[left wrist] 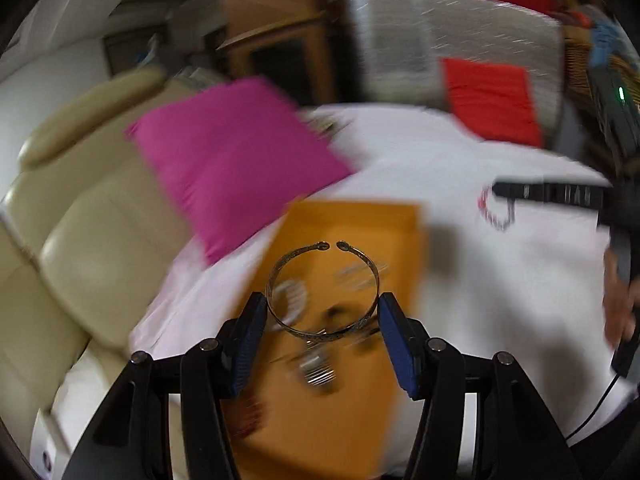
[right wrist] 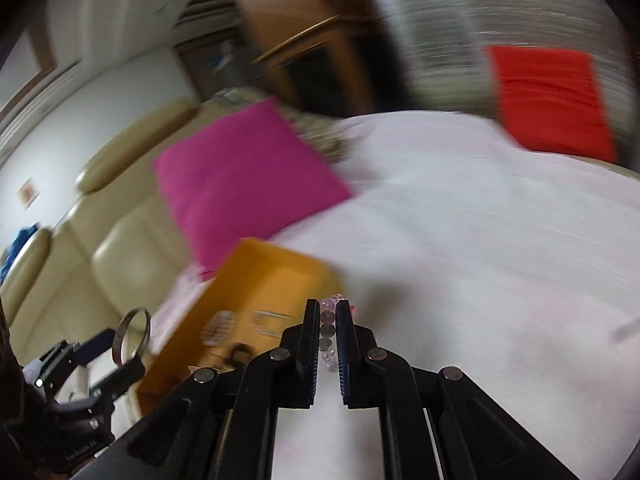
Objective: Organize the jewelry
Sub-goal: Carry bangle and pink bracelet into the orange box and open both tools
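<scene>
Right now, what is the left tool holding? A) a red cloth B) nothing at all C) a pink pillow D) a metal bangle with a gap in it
D: the left tool has its blue pads pressed on both sides of the open metal bangle, lifted above the orange tray.

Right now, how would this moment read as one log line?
left gripper: shut on metal bangle | right gripper: shut on bead bracelet | below: orange tray, white cloth
</scene>
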Tool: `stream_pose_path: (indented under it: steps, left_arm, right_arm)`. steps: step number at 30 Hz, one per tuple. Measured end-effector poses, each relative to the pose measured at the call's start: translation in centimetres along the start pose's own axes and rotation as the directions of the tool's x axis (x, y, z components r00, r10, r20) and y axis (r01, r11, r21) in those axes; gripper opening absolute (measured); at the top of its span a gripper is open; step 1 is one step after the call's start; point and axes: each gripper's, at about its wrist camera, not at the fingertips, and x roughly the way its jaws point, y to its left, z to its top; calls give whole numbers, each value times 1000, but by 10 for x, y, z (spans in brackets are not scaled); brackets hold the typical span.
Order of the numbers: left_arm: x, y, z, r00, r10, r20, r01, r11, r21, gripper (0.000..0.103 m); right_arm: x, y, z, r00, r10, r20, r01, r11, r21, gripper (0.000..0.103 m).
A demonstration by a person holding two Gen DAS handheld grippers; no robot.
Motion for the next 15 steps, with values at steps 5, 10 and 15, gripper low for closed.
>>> stream_pose_path:
  steps: [5,10,15]
  left_arm:
    - [51,47,-36,987,-15,-161,5,998,-65,59]
    - [85,29,-58,972,-41,-231,34,999,-33,59]
    - [104,22,-67,954,-48,-295,38,998,-41,59]
  right_arm:
    - [93,52,12,990,1,-144,-10,998,-60,9]
    - [162,52,15,959,-55,-279,44,998,-45,9]
    - [194,47,25,940,-105,-324,101,994,-29,10]
